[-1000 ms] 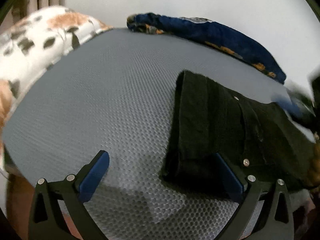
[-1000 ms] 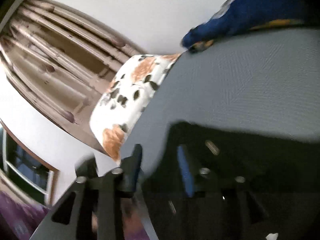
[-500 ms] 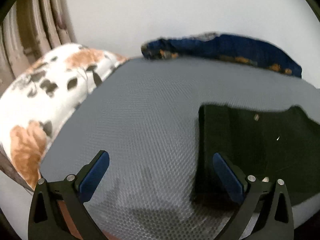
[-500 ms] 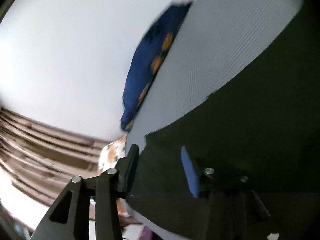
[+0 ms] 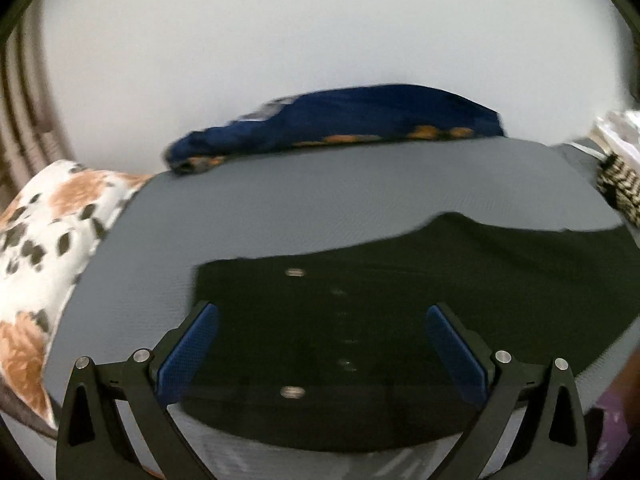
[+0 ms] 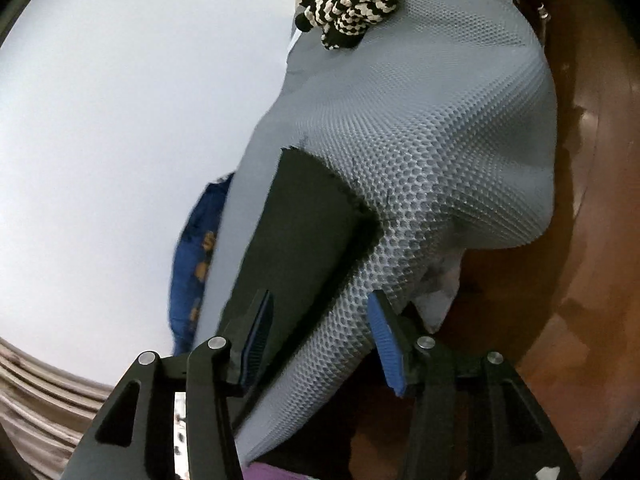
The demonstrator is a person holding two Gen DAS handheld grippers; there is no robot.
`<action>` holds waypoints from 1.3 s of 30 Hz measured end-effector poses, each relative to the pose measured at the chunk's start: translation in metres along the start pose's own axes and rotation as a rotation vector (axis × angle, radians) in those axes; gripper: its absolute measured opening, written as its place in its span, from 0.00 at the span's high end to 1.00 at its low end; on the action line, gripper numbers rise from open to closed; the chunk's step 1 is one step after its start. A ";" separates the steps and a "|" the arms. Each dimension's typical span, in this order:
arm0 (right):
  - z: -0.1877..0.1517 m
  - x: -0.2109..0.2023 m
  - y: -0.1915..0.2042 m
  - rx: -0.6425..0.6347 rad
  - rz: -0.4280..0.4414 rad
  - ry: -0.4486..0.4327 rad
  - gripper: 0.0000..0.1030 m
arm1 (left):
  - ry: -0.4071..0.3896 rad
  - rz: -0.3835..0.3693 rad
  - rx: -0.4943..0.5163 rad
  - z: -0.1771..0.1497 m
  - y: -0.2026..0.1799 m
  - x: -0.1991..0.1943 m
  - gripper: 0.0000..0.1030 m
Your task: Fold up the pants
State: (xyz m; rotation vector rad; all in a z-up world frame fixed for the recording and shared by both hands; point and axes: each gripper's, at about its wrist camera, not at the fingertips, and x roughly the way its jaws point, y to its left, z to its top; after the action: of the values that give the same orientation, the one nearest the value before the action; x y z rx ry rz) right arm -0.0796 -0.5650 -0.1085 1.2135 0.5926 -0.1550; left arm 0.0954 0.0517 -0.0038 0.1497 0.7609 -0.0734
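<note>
Grey mesh mattress point(image 5: 320, 200) carries black pants point(image 5: 400, 300) near its front edge; both grippers point(image 5: 320, 344) point(image 6: 320, 332) gape, holding nothing.

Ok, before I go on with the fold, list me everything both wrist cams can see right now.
pants: 1, black, spread flat on the grey surface, waist with metal buttons facing the left gripper
grey mesh surface: 1, grey, under the pants
blue cloth: 1, dark blue with orange print, along the far edge by the wall
floral pillow: 1, white with orange and dark blotches, left end of the surface
knit item: 1, black and cream zigzag, at the surface's right end
curtain: 1, beige, pleated, far left
wall: white, behind the surface
floor: brown, glossy, beside the surface
left gripper: black, blue pads, open above the waistband
right gripper: black, blue pads, open over a pant leg's edge
</note>
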 end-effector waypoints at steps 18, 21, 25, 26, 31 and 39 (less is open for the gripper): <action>0.030 0.039 0.000 -0.004 0.027 -0.021 0.56 | 0.102 -0.103 -0.031 -0.004 -0.051 0.010 0.00; 0.031 0.053 0.009 -0.075 -0.080 -0.002 0.94 | 0.101 -0.111 -0.027 -0.005 -0.052 0.009 0.00; 0.030 0.052 0.025 -0.125 -0.128 -0.011 0.93 | 0.101 -0.104 -0.036 -0.008 -0.044 0.007 0.00; 0.029 0.050 0.035 -0.159 -0.132 -0.017 0.93 | 0.102 -0.105 -0.048 -0.009 -0.038 0.006 0.00; 0.012 0.052 0.108 -0.346 -0.101 -0.022 0.93 | 0.116 -0.103 -0.089 -0.014 -0.015 0.001 0.00; -0.078 0.113 0.229 -0.555 0.097 0.156 0.93 | 0.093 -0.070 -0.126 -0.026 0.022 -0.019 0.00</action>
State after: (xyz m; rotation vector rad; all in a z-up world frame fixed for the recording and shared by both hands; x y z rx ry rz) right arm 0.0842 -0.3896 0.0086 0.7149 0.6562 0.1810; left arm 0.0663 0.0776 -0.0069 0.0065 0.8616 -0.0848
